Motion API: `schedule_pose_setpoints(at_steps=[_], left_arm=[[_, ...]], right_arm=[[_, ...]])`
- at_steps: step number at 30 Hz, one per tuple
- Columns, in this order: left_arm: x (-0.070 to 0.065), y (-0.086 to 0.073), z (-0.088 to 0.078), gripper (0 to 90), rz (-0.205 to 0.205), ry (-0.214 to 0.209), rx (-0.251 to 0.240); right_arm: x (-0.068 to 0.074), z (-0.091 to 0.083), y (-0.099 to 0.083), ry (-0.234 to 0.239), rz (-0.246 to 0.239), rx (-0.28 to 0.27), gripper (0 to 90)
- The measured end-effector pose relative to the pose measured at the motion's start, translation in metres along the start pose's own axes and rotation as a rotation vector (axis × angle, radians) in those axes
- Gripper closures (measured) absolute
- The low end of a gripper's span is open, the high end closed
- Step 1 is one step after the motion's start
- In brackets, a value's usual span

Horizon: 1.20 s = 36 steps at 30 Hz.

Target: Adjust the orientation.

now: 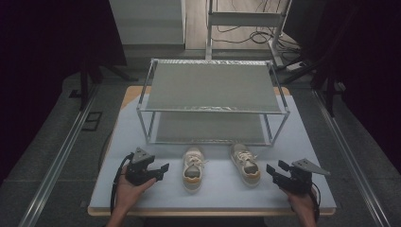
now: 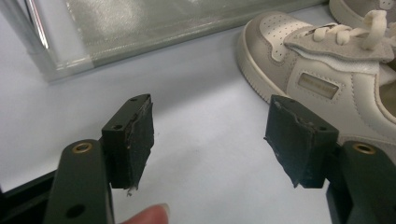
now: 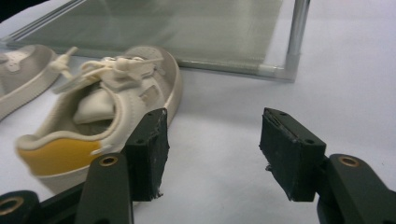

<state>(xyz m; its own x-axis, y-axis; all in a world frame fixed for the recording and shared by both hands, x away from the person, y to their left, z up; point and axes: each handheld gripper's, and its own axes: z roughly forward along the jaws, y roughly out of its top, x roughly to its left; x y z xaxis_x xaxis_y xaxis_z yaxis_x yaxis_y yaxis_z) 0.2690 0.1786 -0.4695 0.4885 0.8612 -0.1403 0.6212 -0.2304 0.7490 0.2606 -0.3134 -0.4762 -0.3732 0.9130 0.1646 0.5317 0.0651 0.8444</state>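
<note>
A: Your high view: dim, dark surround, tabletop [image 1: 302,156] lit from above; soft shadows.

B: Your gripper views: brighter, glare on the rack shelf [image 2: 154,23], its far parts blurred.

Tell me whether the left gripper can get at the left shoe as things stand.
Probably yes. The left gripper is open, and bare mat lies between it and the left shoe; nothing blocks the way.

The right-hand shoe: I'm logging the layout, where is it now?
In the high view the right-hand shoe sits on the table before the rack, between the other shoe and the right tongs.
</note>
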Motion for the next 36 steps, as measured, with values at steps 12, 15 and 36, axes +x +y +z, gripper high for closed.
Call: schedule_pose_setpoints(at_steps=[12,15,36], left_arm=[[0.000,0.001,-0.012,37.5,-0.023,0.061,-0.009],[-0.001,-0.003,-0.011,38.9,-0.006,0.057,-0.001],[-0.007,-0.012,-0.013,40.1,0.023,-0.012,-0.020]], right_arm=[[0.001,0.007,0.008,0.070,-0.012,0.008,50.3],[0.006,0.003,0.017,0.108,-0.038,-0.007,60.4],[0.138,0.034,0.023,0.379,-0.283,0.116,86.6]])
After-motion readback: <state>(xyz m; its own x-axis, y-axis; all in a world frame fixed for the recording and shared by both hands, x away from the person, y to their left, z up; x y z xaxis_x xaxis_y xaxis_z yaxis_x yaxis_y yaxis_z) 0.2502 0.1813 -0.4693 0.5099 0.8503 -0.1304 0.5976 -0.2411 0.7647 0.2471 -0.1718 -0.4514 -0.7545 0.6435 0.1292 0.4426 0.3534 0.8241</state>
